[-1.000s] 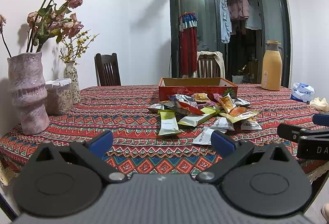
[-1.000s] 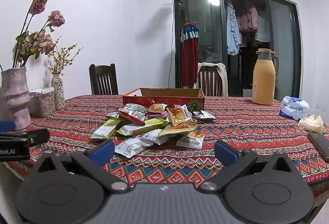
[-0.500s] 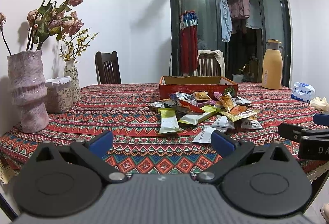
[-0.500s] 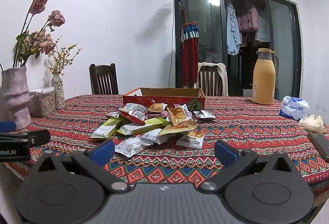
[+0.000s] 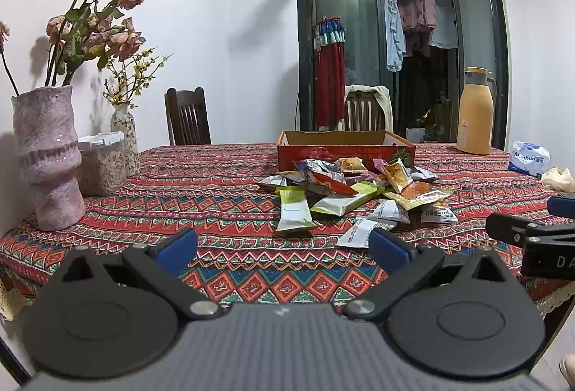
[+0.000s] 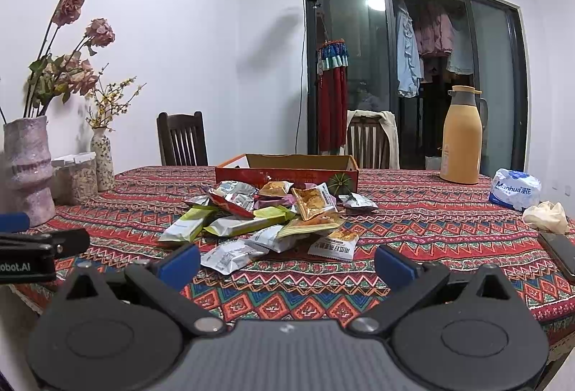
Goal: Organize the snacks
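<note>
left tool (image 5: 282,249): fingers spread wide, nothing between them, held at the near edge of the table (image 5: 222,182), short of the snacks. right tool (image 6: 285,263): same state, wide open and empty, also at the near edge. each tool shows at the side of the other's view.

snack pile (image 6: 273,218): loose packets heaped mid-table on the patterned cloth, just in front of the orange cardboard box (image 6: 287,168). the rear packets sit close against the box's front wall; contact not resolvable. box interior not visible from either view.

individual packets: pale green packet (image 5: 294,209) lies flat at the left front of the pile, a little apart from the heap. white packet (image 6: 231,256) is nearest the right tool. another white packet with dark print (image 6: 334,245) just right of it.

other items: pink vase with dried roses (image 5: 46,157) at table's left edge, orange thermos (image 6: 461,136) upright far right, tissue pack (image 6: 515,189) near it.
</note>
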The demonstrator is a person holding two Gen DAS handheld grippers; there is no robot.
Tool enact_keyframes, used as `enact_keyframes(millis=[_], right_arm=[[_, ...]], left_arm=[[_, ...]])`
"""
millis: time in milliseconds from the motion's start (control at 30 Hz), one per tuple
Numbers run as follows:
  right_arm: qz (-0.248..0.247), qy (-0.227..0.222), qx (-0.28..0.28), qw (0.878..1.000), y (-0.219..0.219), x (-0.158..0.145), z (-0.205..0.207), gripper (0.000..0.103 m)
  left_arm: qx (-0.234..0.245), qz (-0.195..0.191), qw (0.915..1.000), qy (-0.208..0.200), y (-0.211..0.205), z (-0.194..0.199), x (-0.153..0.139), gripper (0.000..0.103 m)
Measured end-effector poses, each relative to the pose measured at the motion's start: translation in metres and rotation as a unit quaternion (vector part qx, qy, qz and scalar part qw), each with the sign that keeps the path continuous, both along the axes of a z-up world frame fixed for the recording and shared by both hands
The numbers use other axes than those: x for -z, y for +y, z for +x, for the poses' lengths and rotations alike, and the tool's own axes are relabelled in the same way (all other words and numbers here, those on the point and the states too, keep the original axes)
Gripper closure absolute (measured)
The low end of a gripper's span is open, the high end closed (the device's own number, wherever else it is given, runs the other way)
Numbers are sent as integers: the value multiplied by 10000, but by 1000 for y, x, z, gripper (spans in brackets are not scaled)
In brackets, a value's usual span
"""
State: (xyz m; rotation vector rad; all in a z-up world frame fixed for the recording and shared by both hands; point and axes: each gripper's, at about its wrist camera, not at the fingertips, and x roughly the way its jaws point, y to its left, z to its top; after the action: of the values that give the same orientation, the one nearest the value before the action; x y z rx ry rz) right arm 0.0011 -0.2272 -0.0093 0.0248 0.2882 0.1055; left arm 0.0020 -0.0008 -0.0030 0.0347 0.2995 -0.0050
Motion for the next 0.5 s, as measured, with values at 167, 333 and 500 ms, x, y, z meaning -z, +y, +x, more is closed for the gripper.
enact_keyframes(millis=[167, 333, 500], right_arm=[[1, -3, 2, 10000, 0, 0, 0, 0], [-25, -22, 14, 10000, 0, 1, 0, 0], [-33, -29, 9, 10000, -1, 1, -1, 0]], left_arm=[[6, 2, 10000, 12, 0, 0, 0, 0], [4, 3, 10000, 14, -1, 0, 1, 0], [6, 5, 10000, 26, -1, 1, 1, 0]])
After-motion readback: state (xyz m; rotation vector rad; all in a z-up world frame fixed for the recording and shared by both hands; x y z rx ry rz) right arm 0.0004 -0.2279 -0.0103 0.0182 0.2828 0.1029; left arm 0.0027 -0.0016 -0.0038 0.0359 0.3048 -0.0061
